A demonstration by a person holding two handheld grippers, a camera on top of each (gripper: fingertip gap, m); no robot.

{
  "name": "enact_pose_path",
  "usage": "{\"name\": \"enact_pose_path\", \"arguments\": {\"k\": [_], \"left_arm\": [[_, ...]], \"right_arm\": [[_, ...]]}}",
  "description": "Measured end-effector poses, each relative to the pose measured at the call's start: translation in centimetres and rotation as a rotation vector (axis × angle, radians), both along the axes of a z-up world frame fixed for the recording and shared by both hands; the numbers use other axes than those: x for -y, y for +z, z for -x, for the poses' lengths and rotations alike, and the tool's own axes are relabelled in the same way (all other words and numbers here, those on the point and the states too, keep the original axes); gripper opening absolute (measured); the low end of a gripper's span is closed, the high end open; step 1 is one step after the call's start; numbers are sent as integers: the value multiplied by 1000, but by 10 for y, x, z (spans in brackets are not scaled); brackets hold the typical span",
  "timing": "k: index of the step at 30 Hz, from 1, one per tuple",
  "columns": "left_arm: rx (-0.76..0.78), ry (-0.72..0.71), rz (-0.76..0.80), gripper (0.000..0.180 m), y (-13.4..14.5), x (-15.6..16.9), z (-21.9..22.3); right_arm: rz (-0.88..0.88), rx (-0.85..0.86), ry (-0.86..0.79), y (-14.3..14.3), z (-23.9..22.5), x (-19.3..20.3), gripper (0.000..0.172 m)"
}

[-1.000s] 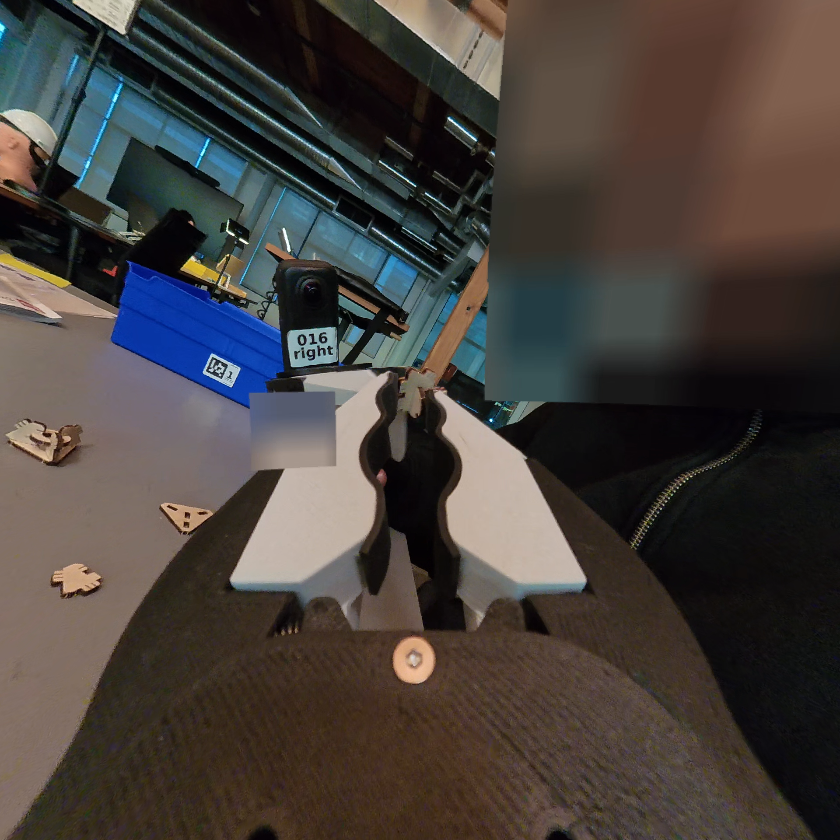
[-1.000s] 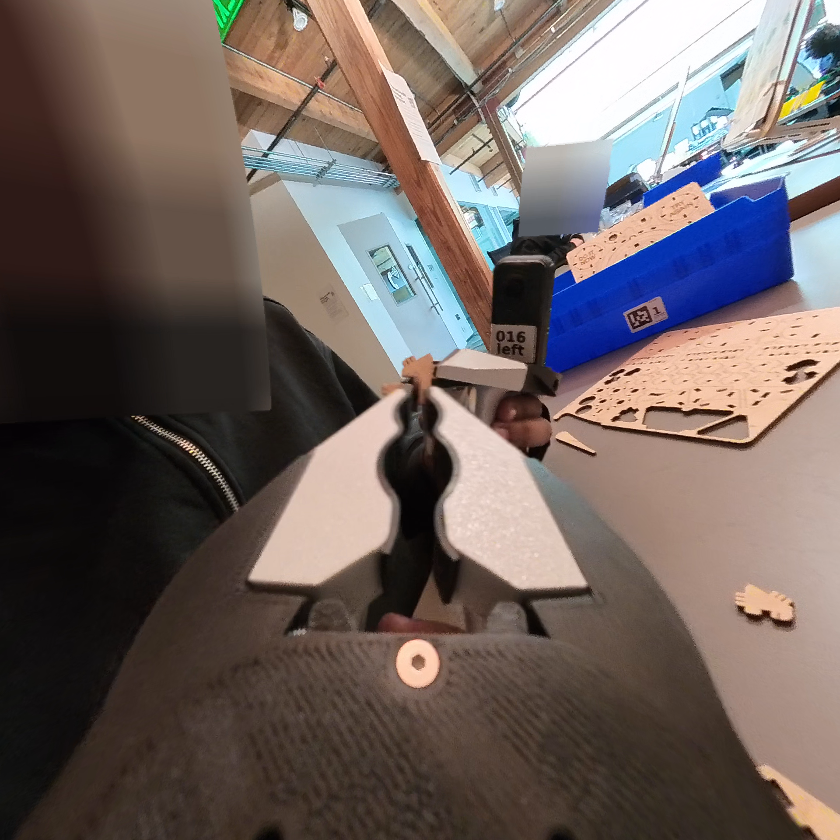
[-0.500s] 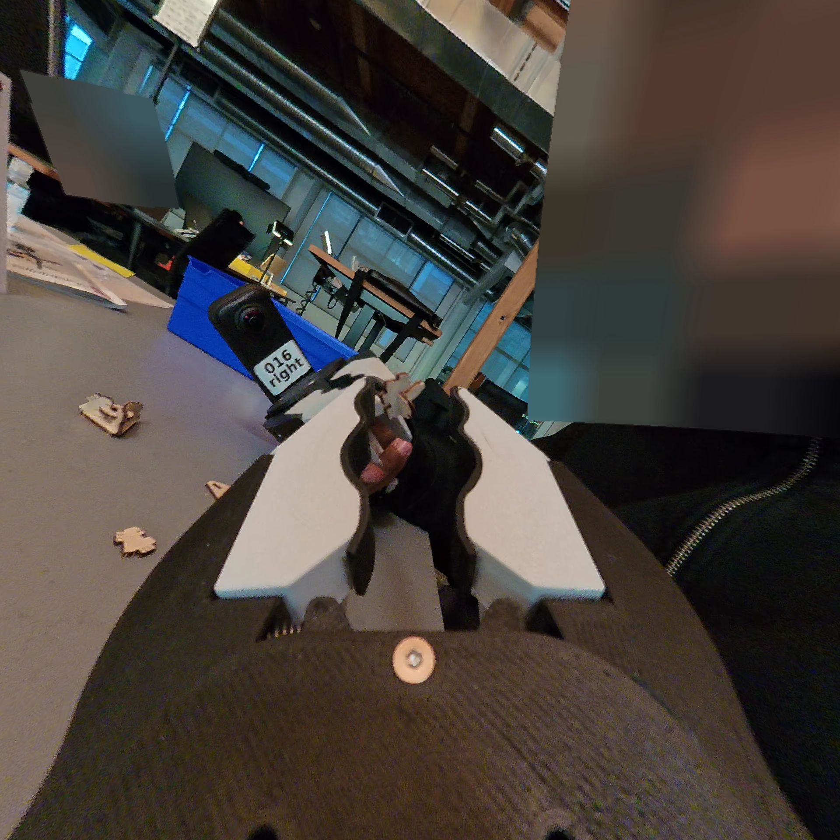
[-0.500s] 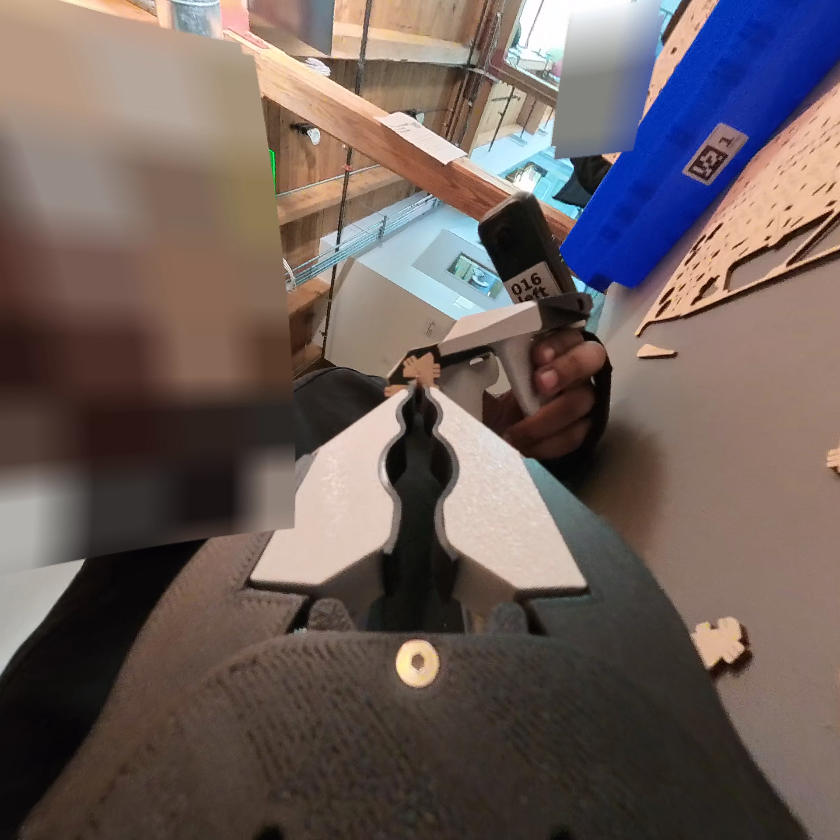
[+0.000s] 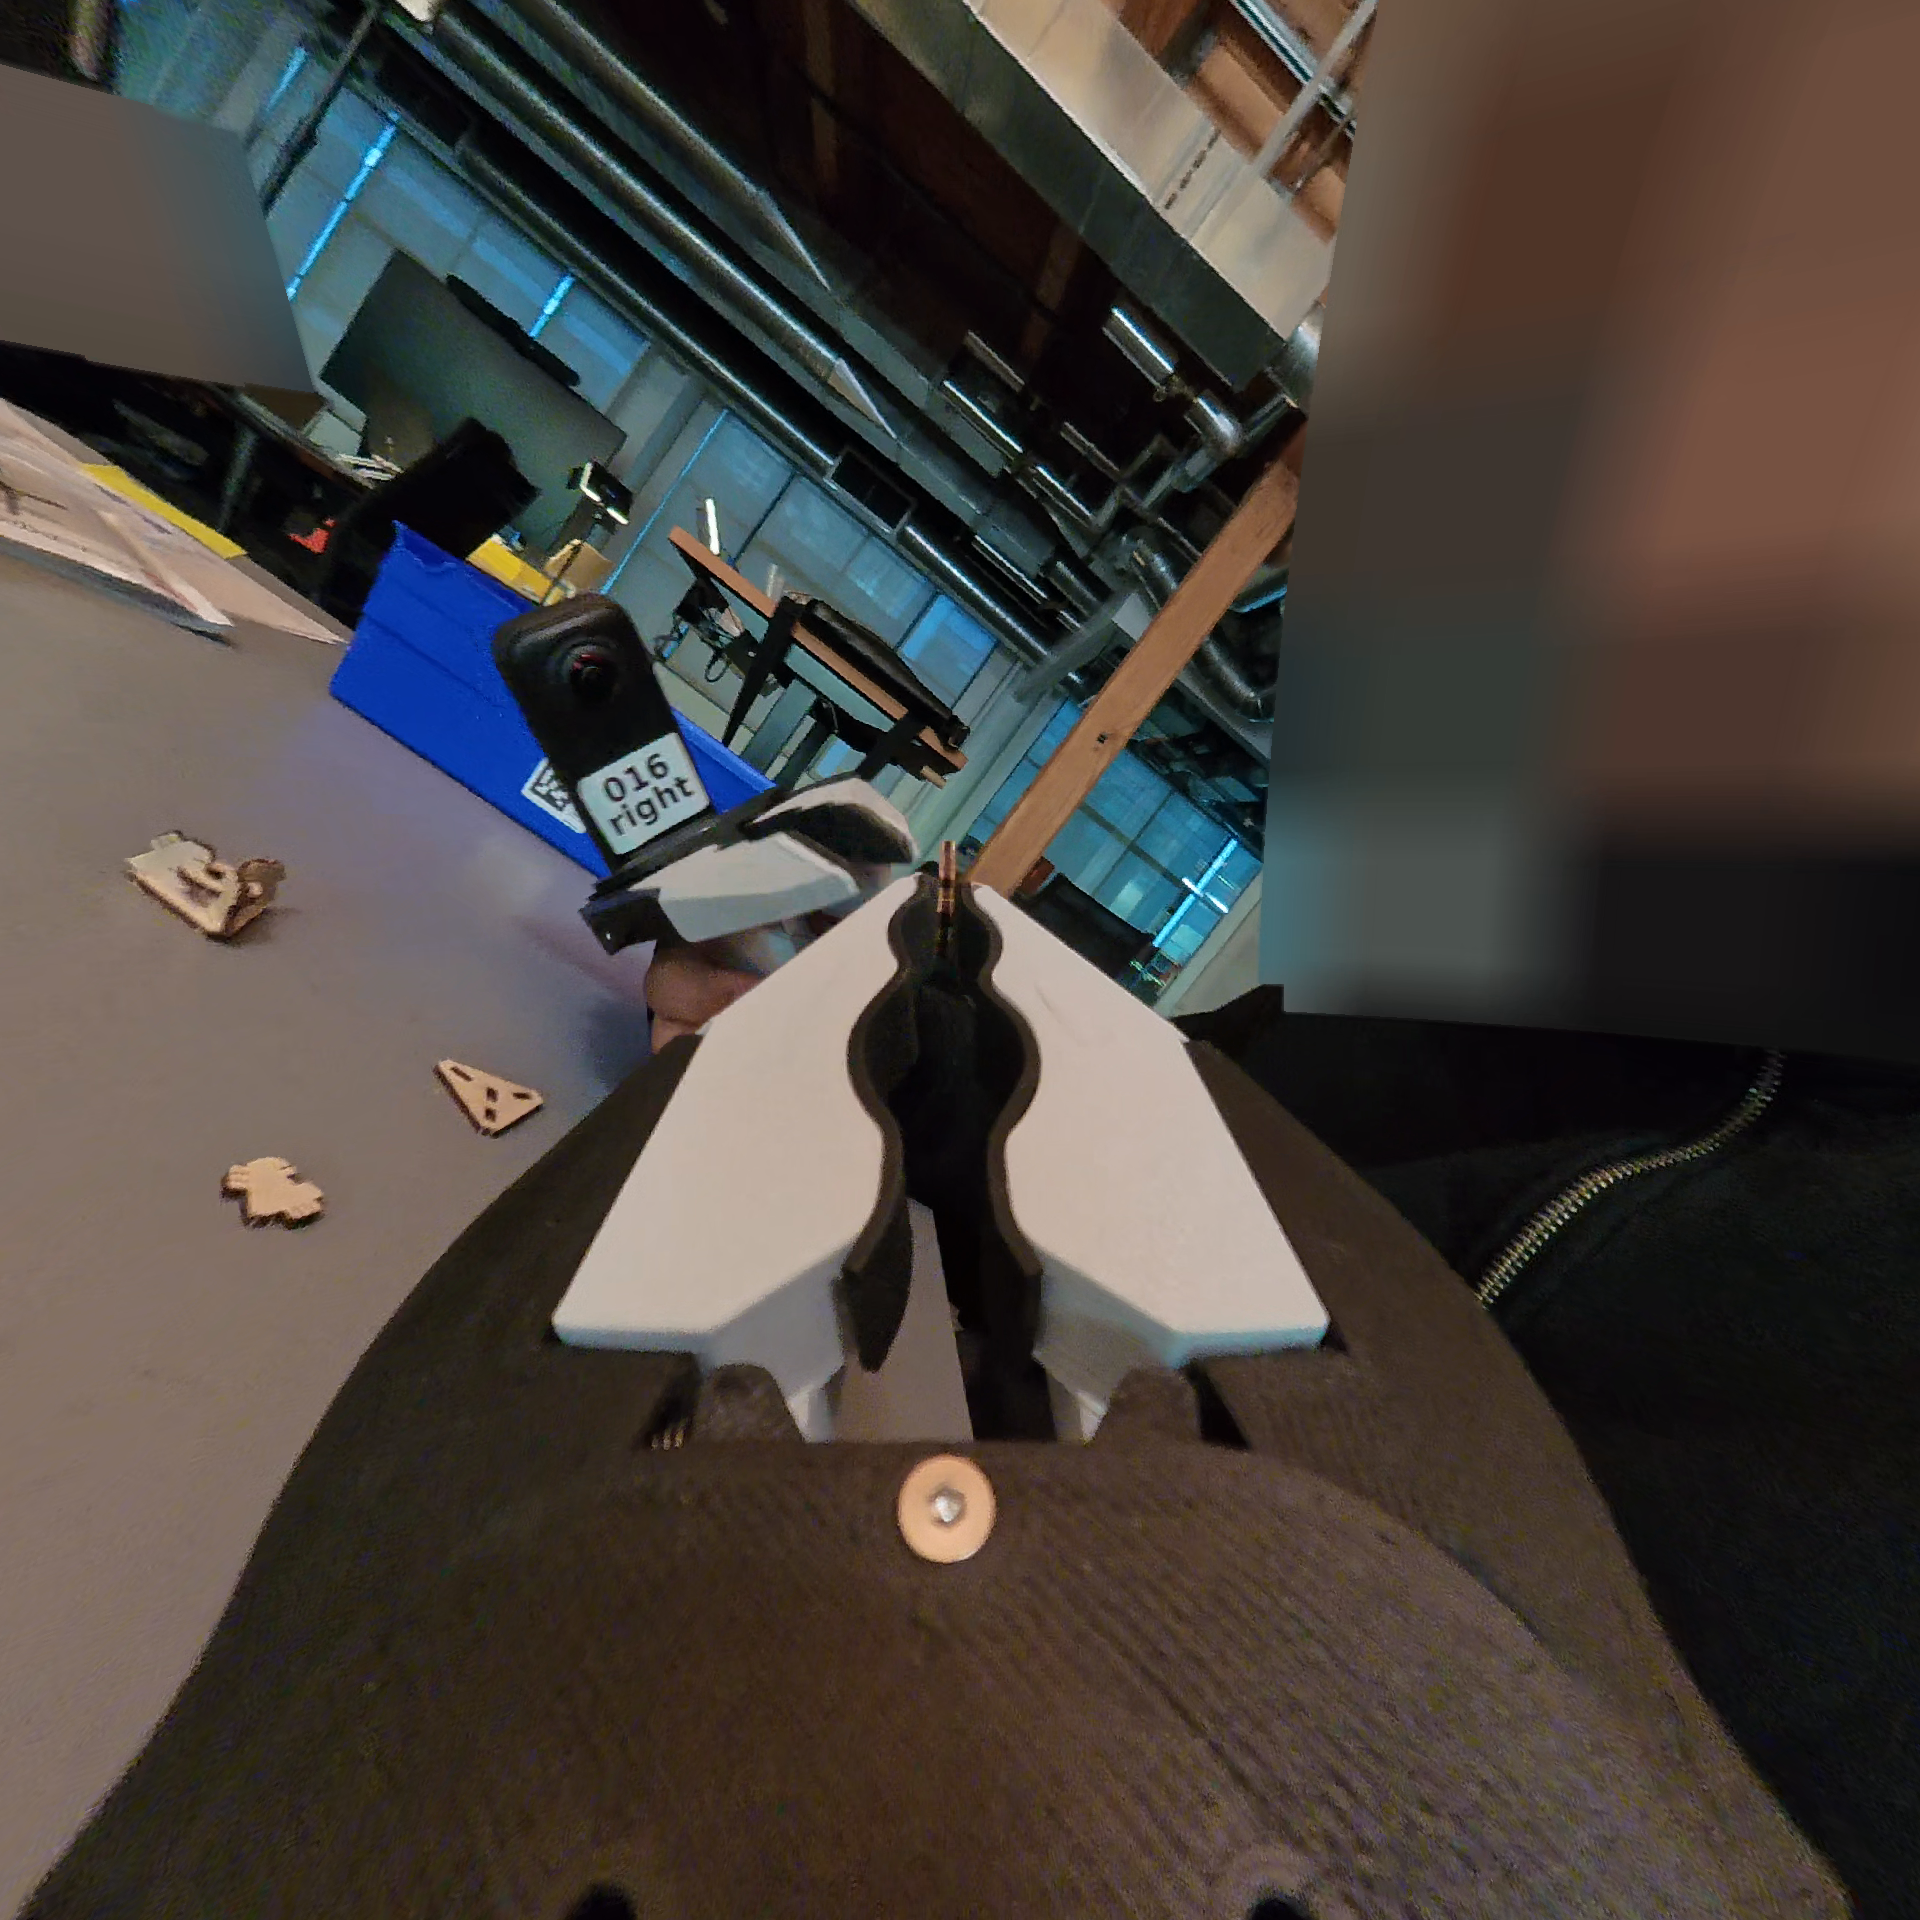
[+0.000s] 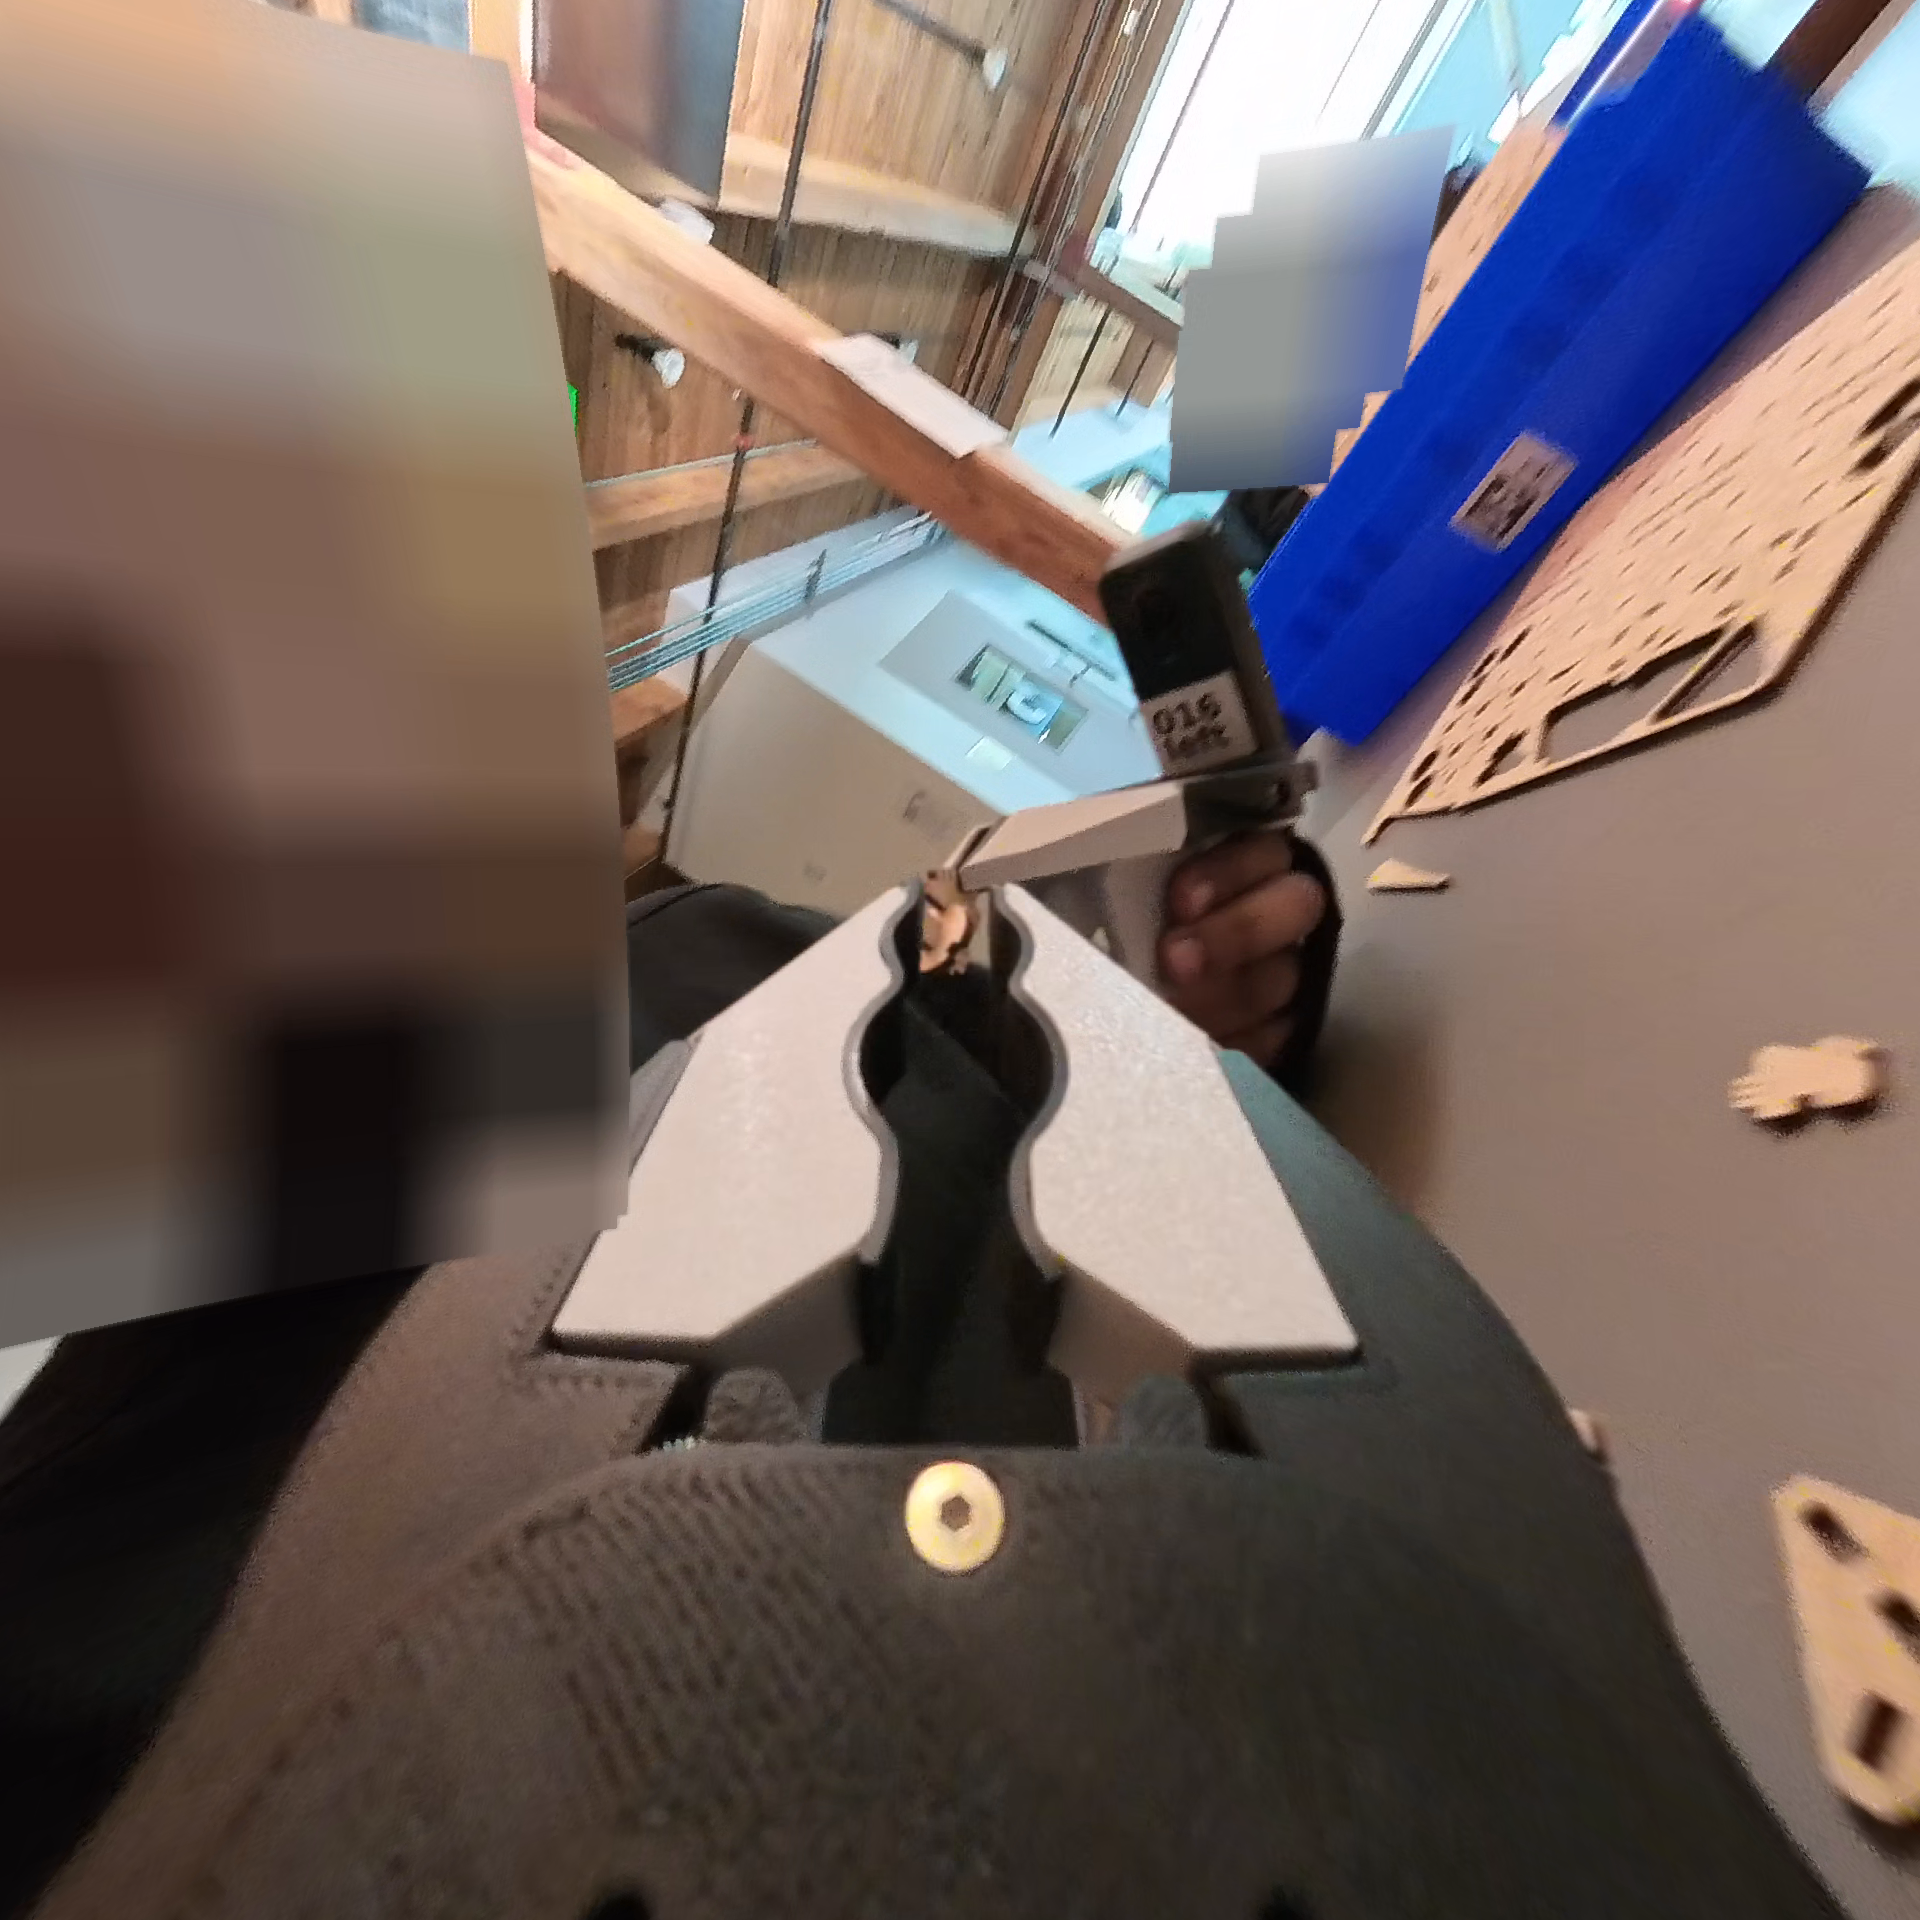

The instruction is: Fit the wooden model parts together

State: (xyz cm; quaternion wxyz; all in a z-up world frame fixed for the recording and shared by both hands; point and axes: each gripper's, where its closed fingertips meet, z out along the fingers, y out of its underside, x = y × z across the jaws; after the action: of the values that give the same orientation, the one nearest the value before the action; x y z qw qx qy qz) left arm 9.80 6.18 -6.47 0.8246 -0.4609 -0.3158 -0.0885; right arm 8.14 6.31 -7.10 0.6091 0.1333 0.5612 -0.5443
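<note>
The left tool (image 5: 948, 902) pinches a thin wooden piece (image 5: 945, 883) edge-on; the right tool (image 6: 951, 914) stands narrowly apart around it.

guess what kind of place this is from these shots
Probably a maker workshop in an industrial loft: exposed metal ceiling ducts and a timber beam overhead, a laser-cut thin wooden sheet and a blue plastic bin on a grey table.
</note>
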Motion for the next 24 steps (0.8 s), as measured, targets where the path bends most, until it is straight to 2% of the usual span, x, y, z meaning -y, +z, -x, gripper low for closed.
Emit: {"name": "enact_pose_path", "arguments": {"k": [5, 11, 17, 24], "left_arm": [[44, 35, -19, 0, -5, 7, 7], [93, 61, -22, 0, -10, 11, 14], [121, 47, -1, 0, -15, 6, 15], [126, 9, -21, 0, -15, 3, 13]], "right_arm": [[48, -182, -184, 6, 18, 0, 17], [59, -403, -223, 2, 4, 3, 15], [20, -485, -213, -10, -2, 8, 1], [4, -451, -185, -10, -1, 7, 0]]}}
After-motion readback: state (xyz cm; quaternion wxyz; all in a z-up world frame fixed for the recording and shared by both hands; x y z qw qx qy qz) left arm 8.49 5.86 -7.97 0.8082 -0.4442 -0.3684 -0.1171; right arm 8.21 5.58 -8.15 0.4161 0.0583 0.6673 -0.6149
